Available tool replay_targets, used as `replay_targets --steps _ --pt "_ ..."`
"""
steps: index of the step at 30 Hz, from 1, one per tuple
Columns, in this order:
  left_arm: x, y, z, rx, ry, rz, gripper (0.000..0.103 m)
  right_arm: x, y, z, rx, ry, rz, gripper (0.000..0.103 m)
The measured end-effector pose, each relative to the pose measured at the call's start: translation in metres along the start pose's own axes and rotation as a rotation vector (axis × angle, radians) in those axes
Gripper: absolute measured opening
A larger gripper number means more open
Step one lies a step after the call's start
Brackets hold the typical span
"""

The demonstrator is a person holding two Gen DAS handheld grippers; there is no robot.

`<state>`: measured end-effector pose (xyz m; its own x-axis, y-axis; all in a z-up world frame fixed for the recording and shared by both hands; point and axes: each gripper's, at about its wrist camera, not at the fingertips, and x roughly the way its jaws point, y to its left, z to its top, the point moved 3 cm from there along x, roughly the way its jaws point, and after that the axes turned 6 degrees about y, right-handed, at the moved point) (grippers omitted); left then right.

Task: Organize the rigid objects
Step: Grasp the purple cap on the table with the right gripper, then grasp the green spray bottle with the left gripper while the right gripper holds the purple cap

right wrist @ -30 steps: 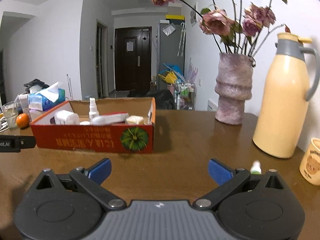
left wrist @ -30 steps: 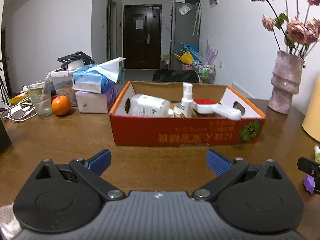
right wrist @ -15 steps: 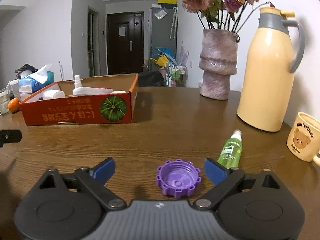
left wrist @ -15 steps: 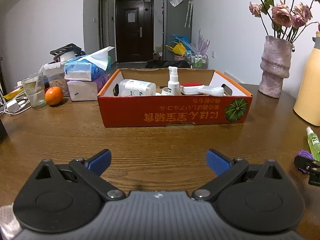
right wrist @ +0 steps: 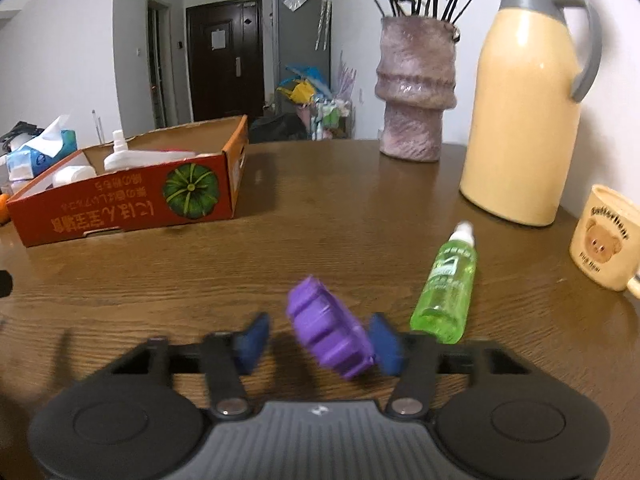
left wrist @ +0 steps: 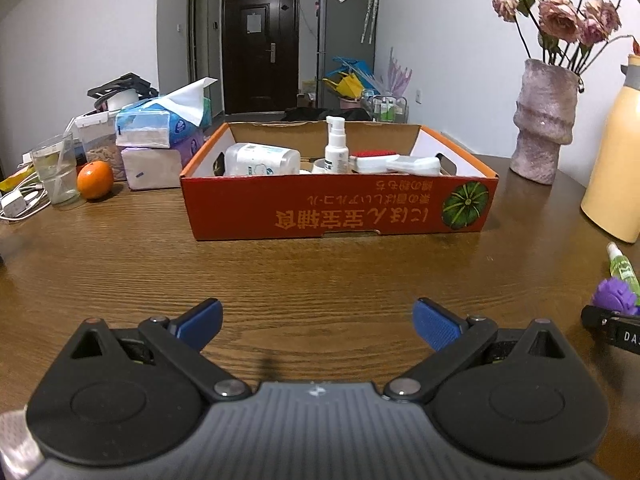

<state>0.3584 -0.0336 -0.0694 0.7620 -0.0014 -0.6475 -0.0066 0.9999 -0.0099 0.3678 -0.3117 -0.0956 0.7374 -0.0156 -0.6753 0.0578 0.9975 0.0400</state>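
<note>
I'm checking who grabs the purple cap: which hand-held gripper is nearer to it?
Right. The right hand-held gripper has the purple cap between its fingers, tilted. The left hand-held gripper is open, off to the cap's left.

both low tabletop views share the cardboard box point(left wrist: 340, 208).

bare table point(left wrist: 320, 264) before the red box point(left wrist: 340, 208), green bottle point(right wrist: 448, 284) and thermos point(right wrist: 524, 120) crowding the right

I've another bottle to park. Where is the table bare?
Bare wood lies between the left gripper and the box, and between box and vase. Crowded: by the orange and tissues, and around the green bottle.
</note>
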Motion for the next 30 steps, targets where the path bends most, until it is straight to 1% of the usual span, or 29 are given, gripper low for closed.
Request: replay_targets --steps 2,5,17,22,30 --pt "0.001 -0.004 -0.001 0.01 0.004 -0.001 0.103 0.001 -0.001 0.0 0.002 0.006 0.005 0.019" --pt "0.002 -0.01 -0.002 0.028 0.006 -0.007 0.103 -0.001 -0.002 0.0 0.012 -0.005 0.029 0.019" --pt "-0.001 -0.053 0.001 0.077 -0.013 -0.068 0.103 -0.02 -0.007 0.006 0.019 -0.097 0.063 0.019" --pt "0.0 -0.076 0.002 0.091 -0.012 -0.099 0.103 -0.029 -0.019 0.009 0.033 -0.141 0.066 0.019" --pt "0.007 -0.113 0.007 0.086 0.014 -0.153 0.103 -0.041 -0.044 0.013 0.058 -0.202 0.069 0.019"
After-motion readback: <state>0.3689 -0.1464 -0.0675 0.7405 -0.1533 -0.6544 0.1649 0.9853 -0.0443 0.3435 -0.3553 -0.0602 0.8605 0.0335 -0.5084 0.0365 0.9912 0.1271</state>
